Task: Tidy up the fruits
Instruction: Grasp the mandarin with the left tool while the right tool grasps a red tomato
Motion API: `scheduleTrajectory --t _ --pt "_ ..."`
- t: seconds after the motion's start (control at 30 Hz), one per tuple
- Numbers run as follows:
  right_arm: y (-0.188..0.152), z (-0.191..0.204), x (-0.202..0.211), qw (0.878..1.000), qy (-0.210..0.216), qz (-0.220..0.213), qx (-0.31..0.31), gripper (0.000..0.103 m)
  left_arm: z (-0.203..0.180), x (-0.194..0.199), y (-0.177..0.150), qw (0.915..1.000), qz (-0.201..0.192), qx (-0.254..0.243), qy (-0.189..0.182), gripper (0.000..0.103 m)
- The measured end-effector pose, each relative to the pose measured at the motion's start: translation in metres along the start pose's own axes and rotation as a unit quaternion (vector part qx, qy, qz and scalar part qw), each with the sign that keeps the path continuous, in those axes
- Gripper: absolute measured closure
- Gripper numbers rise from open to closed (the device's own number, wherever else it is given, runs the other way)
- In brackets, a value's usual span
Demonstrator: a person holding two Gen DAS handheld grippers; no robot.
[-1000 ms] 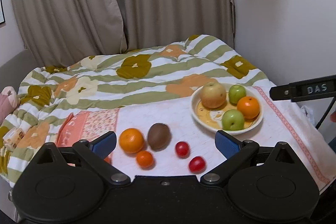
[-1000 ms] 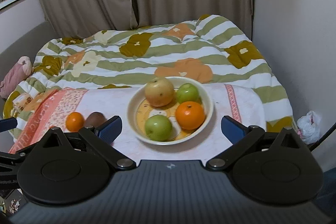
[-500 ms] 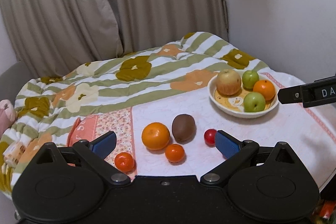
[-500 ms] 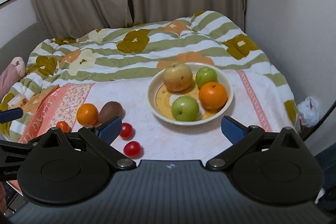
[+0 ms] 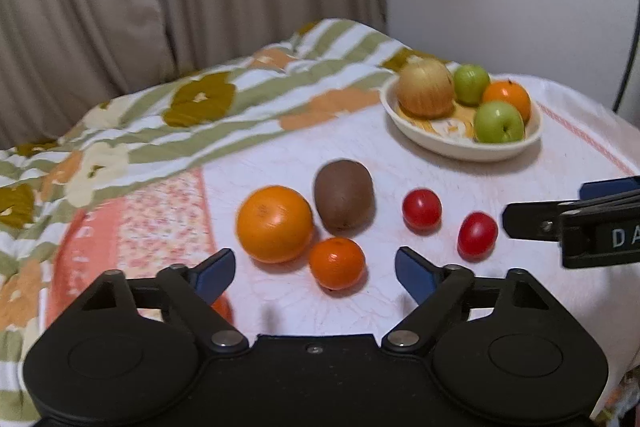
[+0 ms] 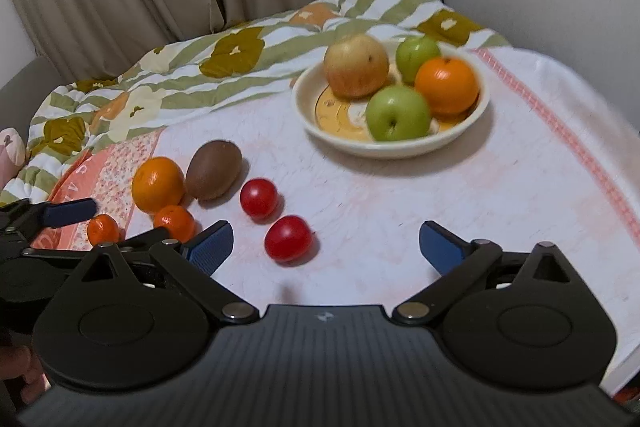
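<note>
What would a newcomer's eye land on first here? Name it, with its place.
The cream bowl at the back right, holding two green apples, an orange and a yellowish apple. Then the loose fruit on the white cloth: a brown kiwi beside a large orange, and two red tomatoes nearest the open right gripper.

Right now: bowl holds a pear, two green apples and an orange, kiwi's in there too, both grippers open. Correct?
Not quite. The kiwi is not in the bowl; it lies on the white cloth beside the large orange, as the right wrist view shows. The rest stands: pear, two green apples, an orange, both grippers open.
</note>
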State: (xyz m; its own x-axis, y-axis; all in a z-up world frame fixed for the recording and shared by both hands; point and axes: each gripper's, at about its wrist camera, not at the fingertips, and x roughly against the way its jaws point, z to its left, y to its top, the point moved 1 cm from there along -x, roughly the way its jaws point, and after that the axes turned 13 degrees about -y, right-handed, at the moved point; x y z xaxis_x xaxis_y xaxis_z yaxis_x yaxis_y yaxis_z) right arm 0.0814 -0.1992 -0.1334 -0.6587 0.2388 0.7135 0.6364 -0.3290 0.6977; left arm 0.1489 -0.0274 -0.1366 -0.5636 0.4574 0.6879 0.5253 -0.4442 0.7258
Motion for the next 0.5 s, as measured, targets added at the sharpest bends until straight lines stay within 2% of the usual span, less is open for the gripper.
scheduleTrajectory --t 0.07,0.2,0.33,0.5 --pt "-0.004 0.005 -0.006 1.0 -0.002 0.001 0.0 0.0 -0.001 -0.009 -0.001 0.9999 0.008 -0.01 -0.009 0.022" --pt "-0.009 0.012 -0.015 1.0 -0.008 -0.003 0.011 0.0 -0.002 -0.021 -0.004 0.9994 0.021 -0.013 -0.024 0.024" --pt "-0.011 0.013 -0.021 1.0 -0.005 0.002 0.013 0.0 -0.004 -0.031 -0.004 0.9991 0.027 -0.015 -0.031 0.031" --pt "-0.011 0.013 -0.027 1.0 -0.003 0.006 0.017 0.006 -0.004 -0.04 -0.005 0.9988 0.031 -0.015 -0.036 0.037"
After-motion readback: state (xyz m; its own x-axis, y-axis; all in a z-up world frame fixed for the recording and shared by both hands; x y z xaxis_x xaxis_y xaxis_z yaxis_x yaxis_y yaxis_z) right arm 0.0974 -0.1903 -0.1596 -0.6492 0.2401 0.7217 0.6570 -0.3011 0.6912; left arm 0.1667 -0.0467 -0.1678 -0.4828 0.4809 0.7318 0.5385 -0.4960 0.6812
